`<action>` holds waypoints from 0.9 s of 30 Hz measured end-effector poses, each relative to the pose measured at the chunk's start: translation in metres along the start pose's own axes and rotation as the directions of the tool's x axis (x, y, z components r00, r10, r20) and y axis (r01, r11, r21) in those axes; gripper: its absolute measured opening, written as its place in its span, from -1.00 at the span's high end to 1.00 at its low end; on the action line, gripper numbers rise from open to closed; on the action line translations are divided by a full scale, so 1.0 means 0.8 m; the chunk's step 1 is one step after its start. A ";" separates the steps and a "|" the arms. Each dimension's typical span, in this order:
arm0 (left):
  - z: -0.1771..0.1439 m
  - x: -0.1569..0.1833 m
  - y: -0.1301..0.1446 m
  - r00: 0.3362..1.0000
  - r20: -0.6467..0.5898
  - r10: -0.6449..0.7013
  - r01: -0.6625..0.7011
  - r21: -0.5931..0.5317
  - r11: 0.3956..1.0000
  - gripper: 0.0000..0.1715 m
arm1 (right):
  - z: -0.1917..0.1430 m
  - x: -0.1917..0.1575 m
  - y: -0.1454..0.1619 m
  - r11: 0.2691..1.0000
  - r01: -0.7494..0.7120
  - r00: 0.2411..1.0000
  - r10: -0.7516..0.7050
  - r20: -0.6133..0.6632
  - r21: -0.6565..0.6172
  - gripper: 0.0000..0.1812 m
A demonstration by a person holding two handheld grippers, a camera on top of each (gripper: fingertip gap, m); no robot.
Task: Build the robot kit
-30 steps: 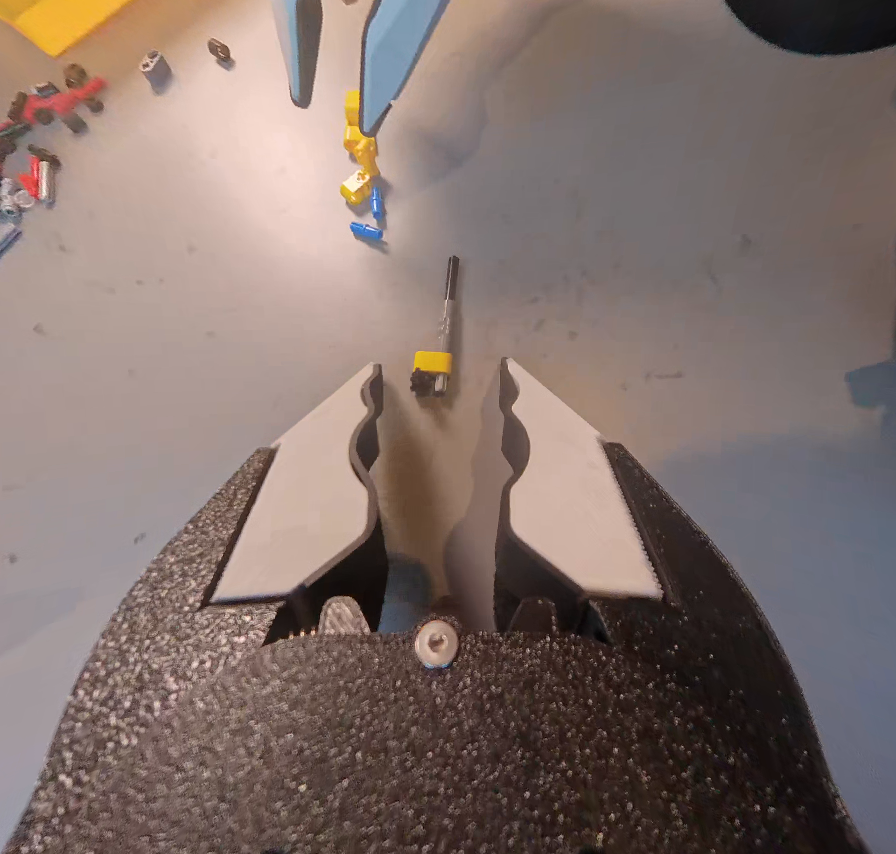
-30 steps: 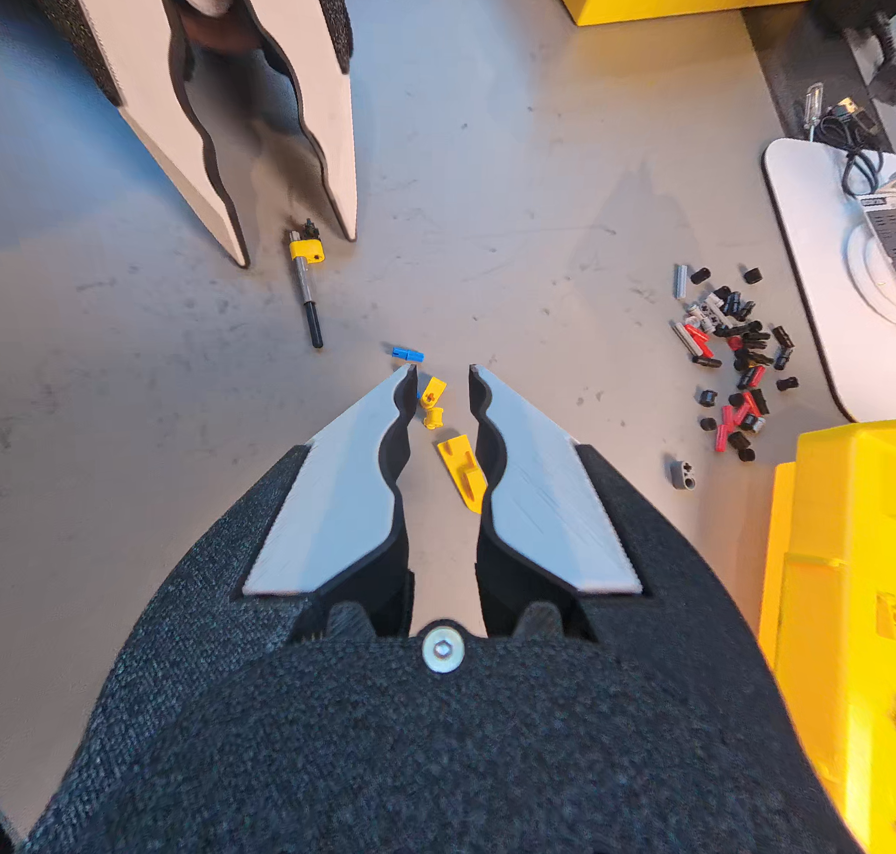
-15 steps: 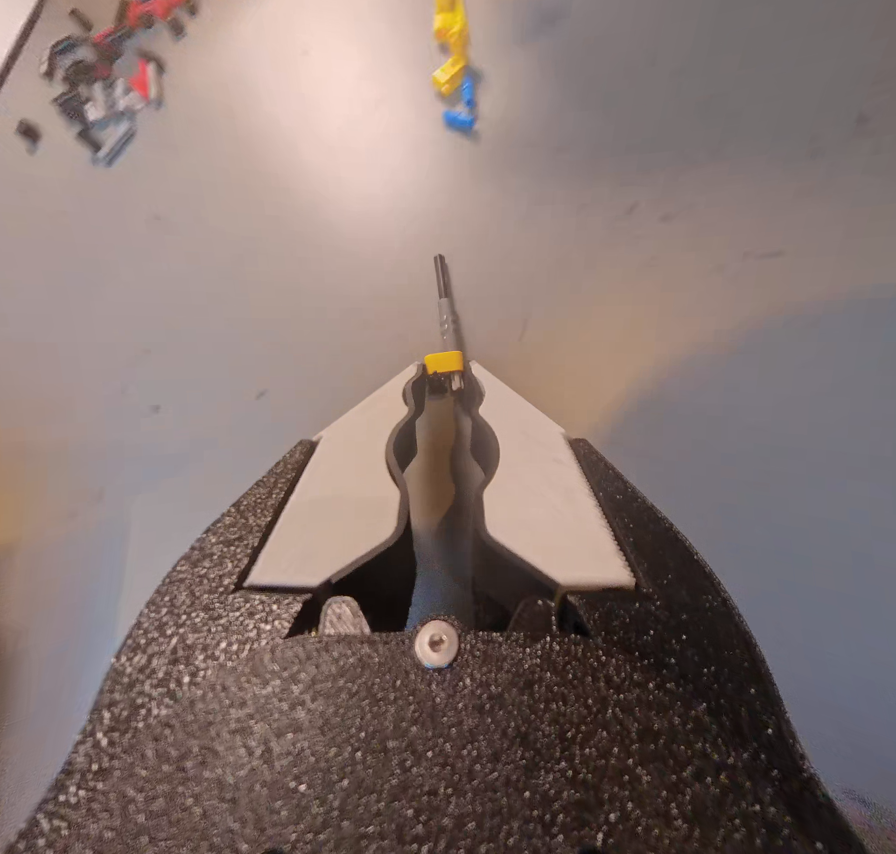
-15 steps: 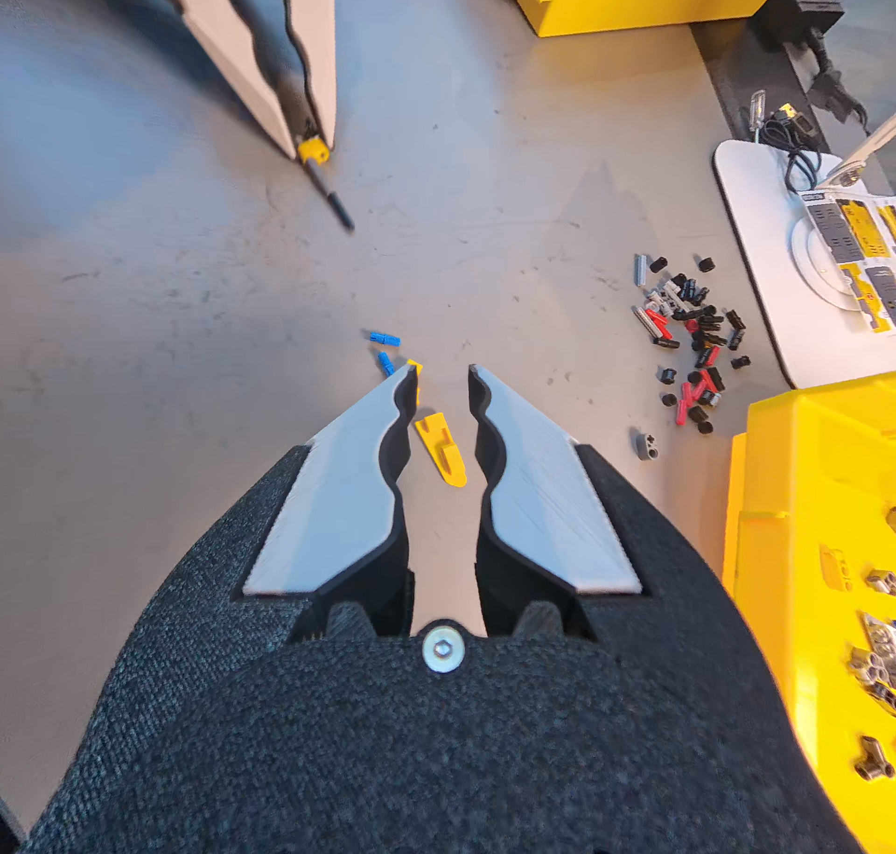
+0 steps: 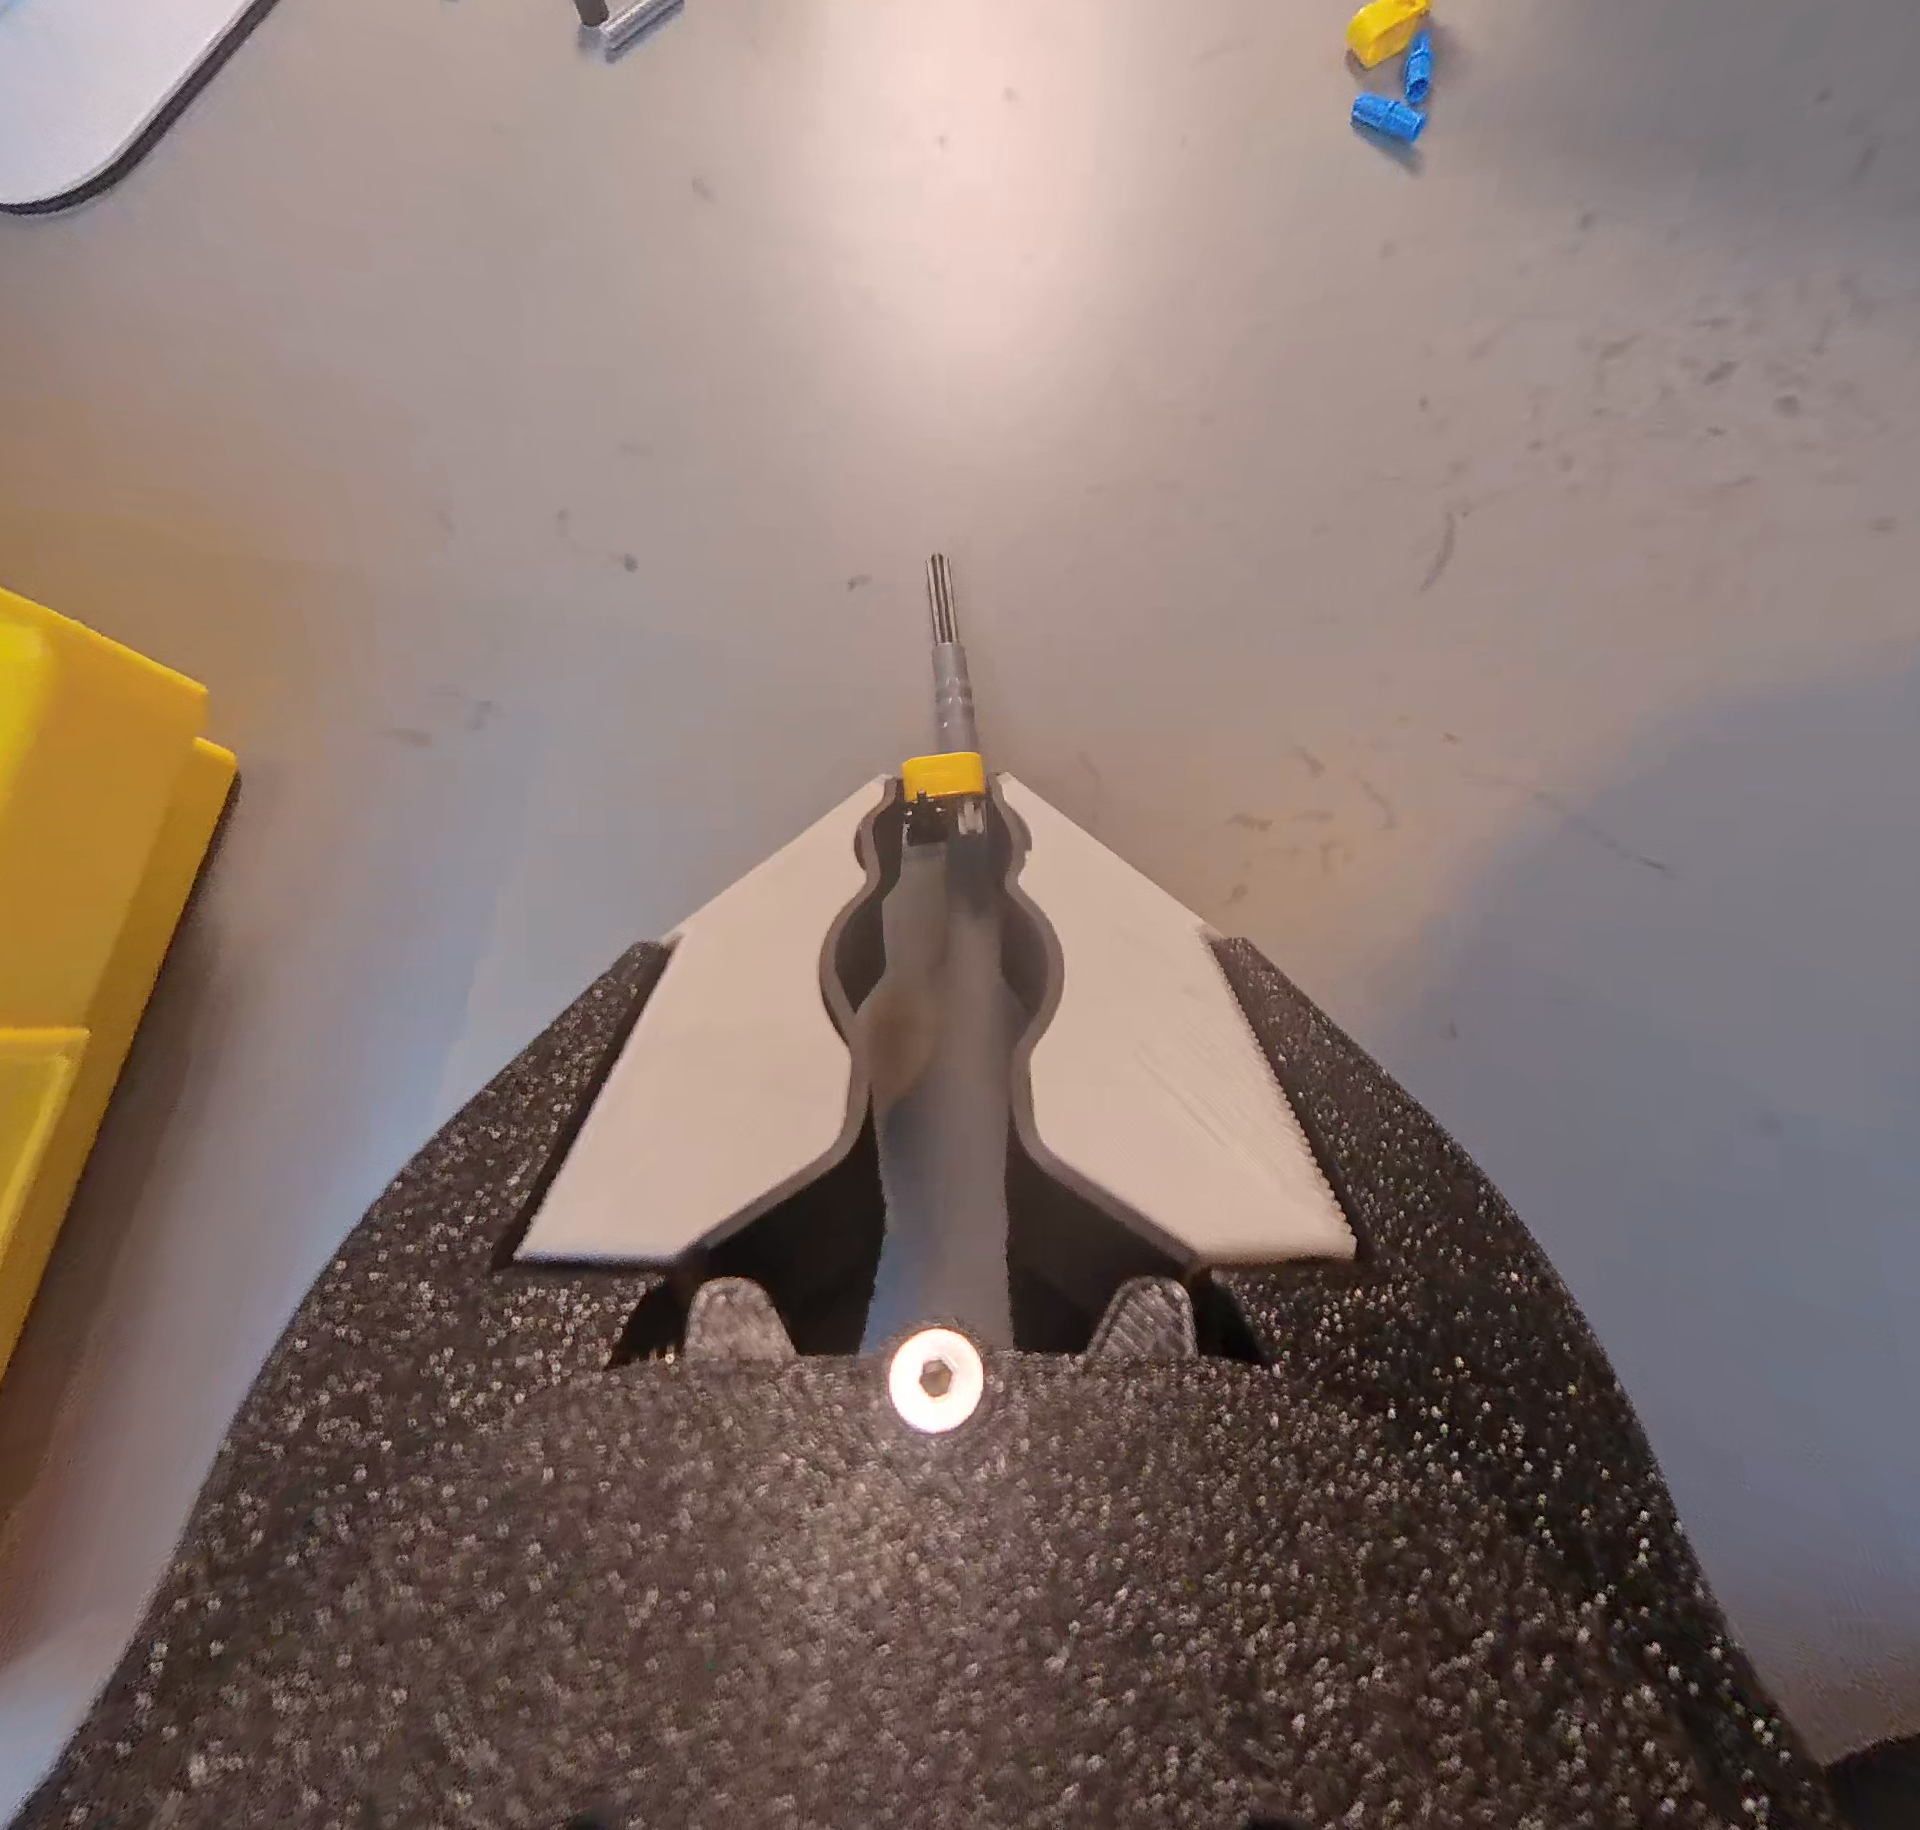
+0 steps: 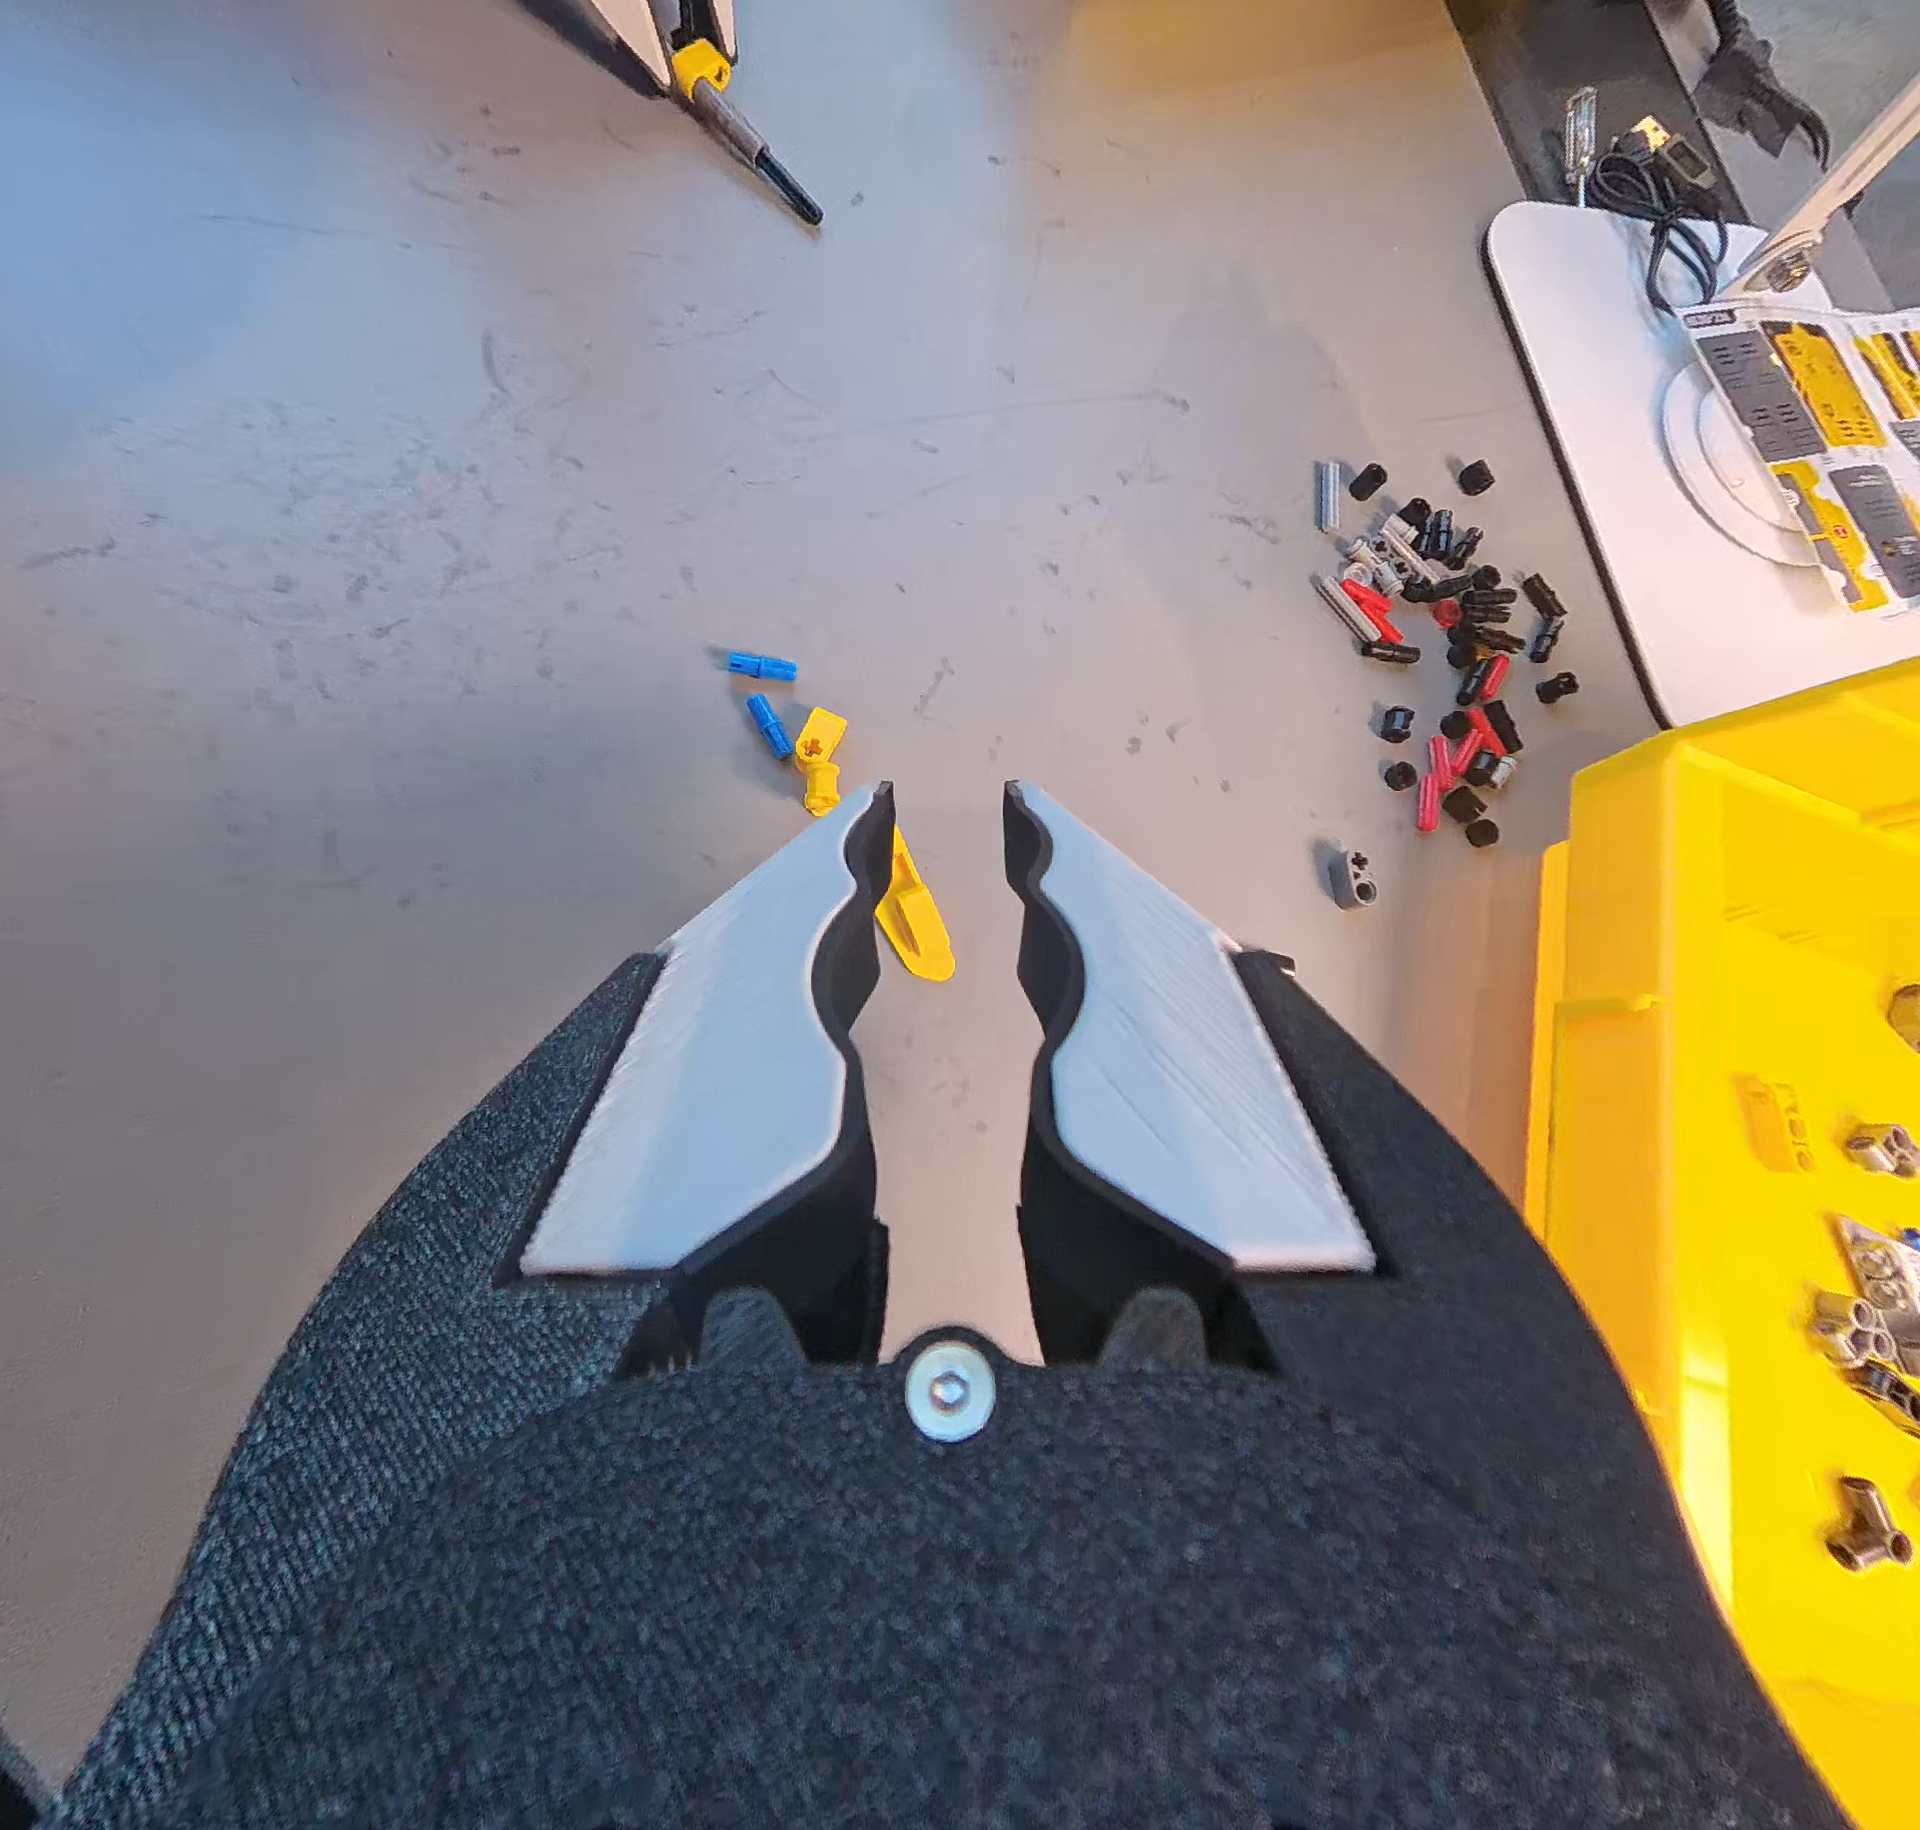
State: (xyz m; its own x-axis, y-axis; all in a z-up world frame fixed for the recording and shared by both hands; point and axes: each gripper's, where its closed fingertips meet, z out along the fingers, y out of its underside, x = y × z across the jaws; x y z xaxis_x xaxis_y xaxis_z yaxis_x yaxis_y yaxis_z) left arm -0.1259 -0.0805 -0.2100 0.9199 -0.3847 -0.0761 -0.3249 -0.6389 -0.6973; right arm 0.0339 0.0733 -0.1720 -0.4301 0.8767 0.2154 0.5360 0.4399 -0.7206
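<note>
My left gripper (image 5: pixel 940 793) had its jaws clamped on the yellow collar (image 5: pixel 940 775) of a grey axle (image 5: pixel 948 679), lifted clear of the bench (image 5: pixel 1247 430). My right gripper (image 6: pixel 945 793) hung with jaws apart and empty, just above a flat yellow piece (image 6: pixel 914 923), with two blue pins (image 6: pixel 764 689) and a yellow connector (image 6: pixel 819 752) nearby. Loose parts (image 6: pixel 1444 637) lay well apart to the right, beside a yellow bin (image 6: pixel 1704 949).

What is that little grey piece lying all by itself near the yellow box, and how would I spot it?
Start at the yellow bin on the right side of the grey table. Beside its near corner, just below the scattered pile of small parts, lies the grey connector. Unlike the heaped pieces, it sits alone.
</note>
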 end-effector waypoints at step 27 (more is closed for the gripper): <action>-0.006 0.018 -0.017 0.993 -0.027 0.115 -0.113 0.079 0.990 0.81 | 0.008 -0.004 0.006 1.000 -0.004 1.000 0.004 0.016 -0.014 0.77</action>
State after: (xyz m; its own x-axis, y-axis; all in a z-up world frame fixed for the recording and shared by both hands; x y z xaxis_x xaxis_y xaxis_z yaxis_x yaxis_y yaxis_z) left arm -0.1090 -0.0805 -0.1985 0.8701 -0.4735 -0.1369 -0.4081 -0.5364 -0.7387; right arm 0.0332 0.0711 -0.1803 -0.4396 0.8752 0.2021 0.5478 0.4395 -0.7119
